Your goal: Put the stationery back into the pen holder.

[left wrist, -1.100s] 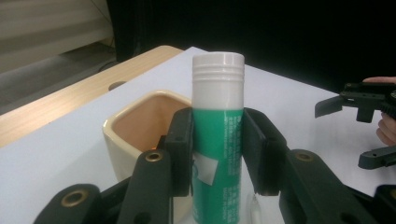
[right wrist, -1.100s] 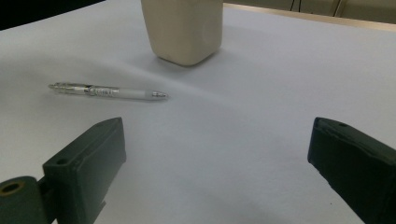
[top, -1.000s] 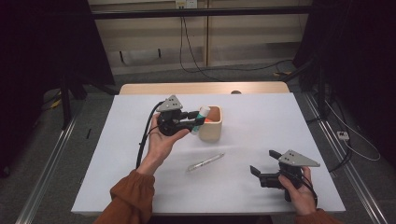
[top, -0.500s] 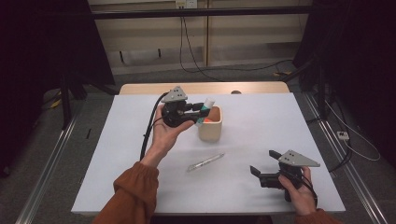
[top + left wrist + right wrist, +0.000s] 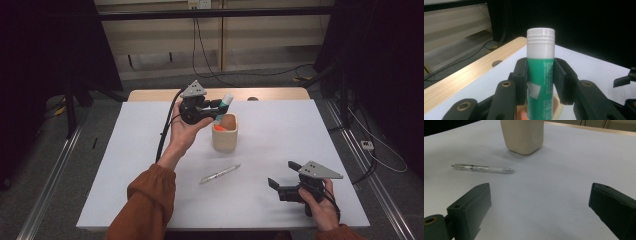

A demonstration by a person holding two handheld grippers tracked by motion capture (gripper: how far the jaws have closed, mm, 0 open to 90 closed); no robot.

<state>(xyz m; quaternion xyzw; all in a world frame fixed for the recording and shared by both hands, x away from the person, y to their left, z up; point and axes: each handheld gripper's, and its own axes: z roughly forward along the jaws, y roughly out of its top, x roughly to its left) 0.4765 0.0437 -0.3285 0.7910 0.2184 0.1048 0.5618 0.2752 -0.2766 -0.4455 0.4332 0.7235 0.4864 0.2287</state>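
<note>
**Glue stick raised over the cup in the left hand-held gripper**

Since the earlier high view, the left hand-held gripper [image 5: 218,107] has travelled up the picture and a little to the right, carrying the glue stick [image 5: 223,106] from beside the cup [image 5: 225,138] to a place over its open mouth; the right hand-held gripper [image 5: 281,186] and the pen [image 5: 220,173] lie where they did. The left jaws are clamped on the green body of the glue stick [image 5: 540,75], one pad on each side, below the white ribbed cap. In the left gripper view the stick's long axis stands upright between the jaws, cap uppermost, its lower end over the cup's rim [image 5: 557,110]. In the high view the axis is steep with a slight lean, the cap to the upper right and the lower end towards the cup's orange interior; whether that end touches the cup cannot be told. The right hand-held gripper [image 5: 539,202] rests low near the front right of the white worktop [image 5: 300,145], jaws wide apart with nothing between them, facing the pen [image 5: 482,168] and the cup [image 5: 522,136]. The pen lies flat on the worktop, well apart from the cup.
</note>
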